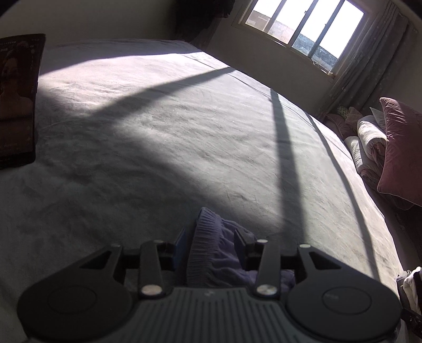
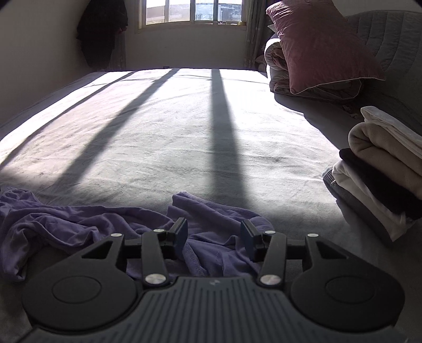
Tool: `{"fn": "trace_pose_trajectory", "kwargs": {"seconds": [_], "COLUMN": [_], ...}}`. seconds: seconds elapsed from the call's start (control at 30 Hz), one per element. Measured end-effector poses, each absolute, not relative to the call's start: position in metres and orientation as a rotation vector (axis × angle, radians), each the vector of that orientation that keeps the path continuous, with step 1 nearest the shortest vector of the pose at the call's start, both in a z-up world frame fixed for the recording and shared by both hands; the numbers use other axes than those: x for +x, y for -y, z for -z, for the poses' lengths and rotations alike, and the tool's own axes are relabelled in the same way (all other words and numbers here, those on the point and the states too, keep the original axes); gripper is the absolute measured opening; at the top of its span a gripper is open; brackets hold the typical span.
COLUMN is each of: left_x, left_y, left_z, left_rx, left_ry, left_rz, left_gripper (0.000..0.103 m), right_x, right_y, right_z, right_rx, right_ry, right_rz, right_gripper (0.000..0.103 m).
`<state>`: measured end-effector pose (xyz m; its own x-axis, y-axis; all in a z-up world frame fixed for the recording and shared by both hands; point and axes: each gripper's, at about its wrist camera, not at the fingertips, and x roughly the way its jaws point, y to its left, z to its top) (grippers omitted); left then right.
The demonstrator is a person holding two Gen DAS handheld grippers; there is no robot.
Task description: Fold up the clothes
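Crumpled purple knit garment (image 2: pixel 87 227) lies on grey bed sheet (image 2: pixel 171 137), near edge, bunched between and under right gripper (image 2: pixel 214 232); ribbed hem (image 1: pixel 204 245) stands between left gripper (image 1: pixel 211 237) fingers. Both jaws apart, pads not pressing cloth. Long axis runs left-right. Folded clothes stack (image 2: pixel 382 168) right.

A big grey bed (image 2: pixel 163 137) fills the room, with bright sun and long dark stripes of shadow across it. A window (image 2: pixel 193 12) sits in the far wall. Something dark hangs on the wall (image 2: pixel 101 31) left of it. A pink pillow (image 2: pixel 320 44) leans on a rolled blanket (image 2: pixel 274 59) at the bed's right side. A phone (image 1: pixel 18 100) stands at the left, its screen lit. Curtains (image 1: pixel 369 60) hang beside the window.
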<state>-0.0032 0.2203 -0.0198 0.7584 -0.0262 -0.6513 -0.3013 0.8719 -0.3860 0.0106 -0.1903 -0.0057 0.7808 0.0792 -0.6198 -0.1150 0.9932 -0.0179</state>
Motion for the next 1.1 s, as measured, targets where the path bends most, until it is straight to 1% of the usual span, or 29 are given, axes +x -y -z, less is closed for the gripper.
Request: {"fn": "trace_pose_trajectory", "kwargs": {"seconds": [0.5, 0.53, 0.6, 0.63, 0.67, 0.7, 0.73, 0.77, 0.83, 0.9, 1.1], "left_x": [-0.018, -0.018, -0.017, -0.017, -0.015, -0.014, -0.012, -0.010, -0.006, -0.002, 0.019], "left_y": [-0.226, -0.224, -0.219, -0.217, -0.215, -0.214, -0.212, -0.210, -0.206, -0.205, -0.195], "left_z": [0.041, 0.042, 0.043, 0.044, 0.044, 0.044, 0.044, 0.043, 0.040, 0.035, 0.028], "left_rx": [-0.555, -0.543, -0.514, -0.499, -0.486, -0.475, -0.459, -0.444, -0.420, -0.427, -0.455], "left_ry": [-0.796, -0.797, -0.796, -0.795, -0.795, -0.795, -0.792, -0.789, -0.766, -0.736, -0.666], "left_rz": [-0.083, -0.078, -0.074, -0.072, -0.062, -0.054, -0.053, -0.052, -0.054, -0.050, -0.026], "left_gripper": [0.039, 0.039, 0.039, 0.037, 0.033, 0.024, 0.021, 0.019, 0.012, 0.010, 0.008], "right_x": [0.012, 0.014, 0.017, 0.018, 0.019, 0.021, 0.021, 0.021, 0.019, 0.016, 0.009], "right_y": [0.112, 0.109, 0.104, 0.103, 0.102, 0.101, 0.100, 0.101, 0.103, 0.108, 0.129], "right_z": [0.029, 0.032, 0.036, 0.039, 0.041, 0.043, 0.045, 0.045, 0.041, 0.033, 0.011], "right_rx": [-0.174, -0.180, -0.189, -0.189, -0.189, -0.190, -0.190, -0.190, -0.185, -0.175, -0.152], "right_ry": [-0.690, -0.695, -0.706, -0.711, -0.716, -0.721, -0.721, -0.715, -0.692, -0.659, -0.586], "right_rz": [-0.372, -0.378, -0.383, -0.382, -0.381, -0.379, -0.373, -0.362, -0.345, -0.329, -0.260], "right_gripper": [0.048, 0.047, 0.038, 0.027, 0.018, 0.014, 0.009, 0.005, 0.003, 0.003, 0.002]}}
